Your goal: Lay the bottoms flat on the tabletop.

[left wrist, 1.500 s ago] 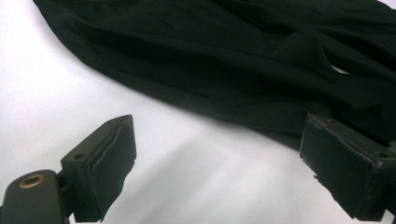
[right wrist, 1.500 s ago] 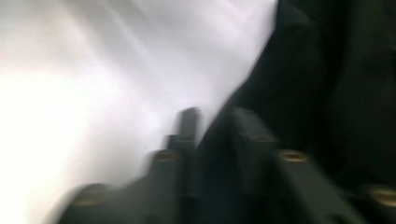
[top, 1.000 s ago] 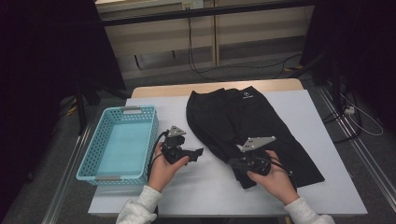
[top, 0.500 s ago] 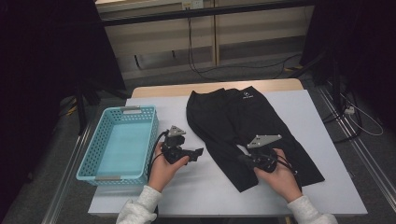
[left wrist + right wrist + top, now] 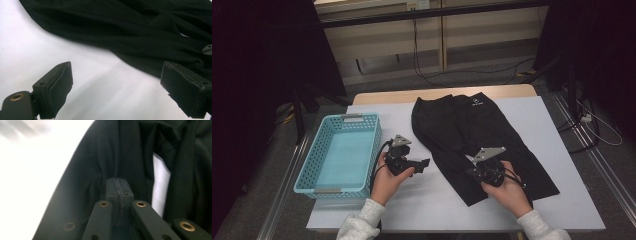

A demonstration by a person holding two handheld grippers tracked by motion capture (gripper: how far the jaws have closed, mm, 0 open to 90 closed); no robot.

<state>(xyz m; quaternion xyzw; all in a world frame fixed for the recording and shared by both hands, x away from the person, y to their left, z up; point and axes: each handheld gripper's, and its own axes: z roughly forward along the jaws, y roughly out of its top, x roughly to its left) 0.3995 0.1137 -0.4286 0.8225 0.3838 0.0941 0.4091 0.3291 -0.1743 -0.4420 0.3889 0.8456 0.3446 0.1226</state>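
Black shorts [image 5: 472, 125] lie flat on the white table [image 5: 562, 200], waistband far, legs toward me. My right gripper [image 5: 473, 173] rests on the near left leg, its jaws pressed together on a pinched fold of the fabric [image 5: 125, 157]; they have just been closing a little further. In the right gripper view the gripper [image 5: 118, 185] shows the cloth ridged up from its tips. My left gripper [image 5: 424, 164] hovers over bare table beside the shorts' left edge. In its own view it [image 5: 117, 87] is open and empty, the dark cloth [image 5: 130, 30] just beyond.
A light blue plastic basket [image 5: 347, 120] stands empty at the table's left side, close to my left hand. Bare white tabletop runs along the front edge and to the right of the shorts. Dark stands and cables surround the table.
My right hand has shifted slightly over the shorts' leg, the gripper staying on the fabric. The left hand and the shorts have kept their places.
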